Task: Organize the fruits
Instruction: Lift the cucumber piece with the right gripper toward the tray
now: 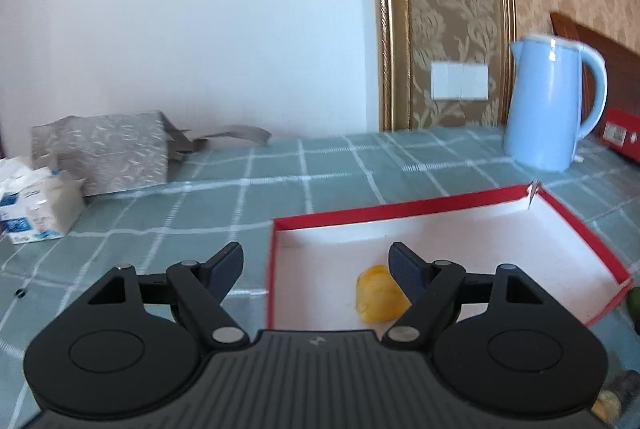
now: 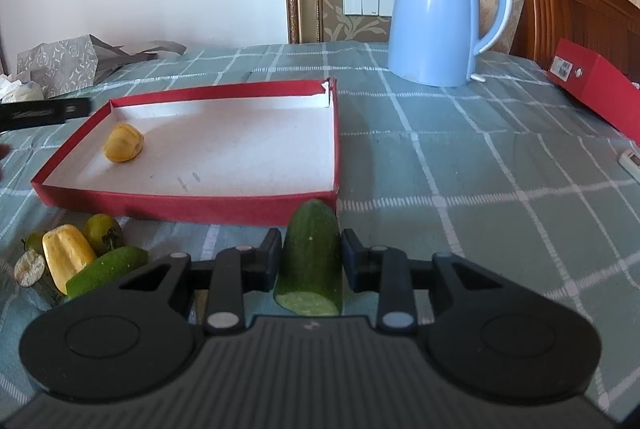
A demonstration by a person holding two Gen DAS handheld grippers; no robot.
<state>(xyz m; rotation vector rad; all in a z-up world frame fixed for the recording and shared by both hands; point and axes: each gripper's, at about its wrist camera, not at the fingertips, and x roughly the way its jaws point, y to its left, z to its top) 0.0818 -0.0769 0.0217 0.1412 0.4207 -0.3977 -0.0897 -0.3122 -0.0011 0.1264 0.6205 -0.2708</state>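
A shallow red box (image 2: 192,207) with a white inside lies on the checked cloth; it also shows in the left wrist view (image 1: 580,225). One yellow fruit piece (image 2: 123,142) lies in its left part, also seen in the left wrist view (image 1: 380,295). My left gripper (image 1: 316,267) is open and empty, above the box's left edge, its right finger beside the yellow piece. My right gripper (image 2: 310,257) is shut on a cut cucumber half (image 2: 312,257), held just in front of the box's near wall. A heap of fruit pieces lies front left: a yellow piece (image 2: 64,253), a green cucumber piece (image 2: 106,269), small green-yellow fruits (image 2: 100,229).
A light blue kettle (image 2: 440,13) stands behind the box on the right. A red carton (image 2: 596,89) lies at the far right by a wooden headboard. A grey patterned bag (image 1: 104,153) and a tissue pack (image 1: 36,205) sit at the far left.
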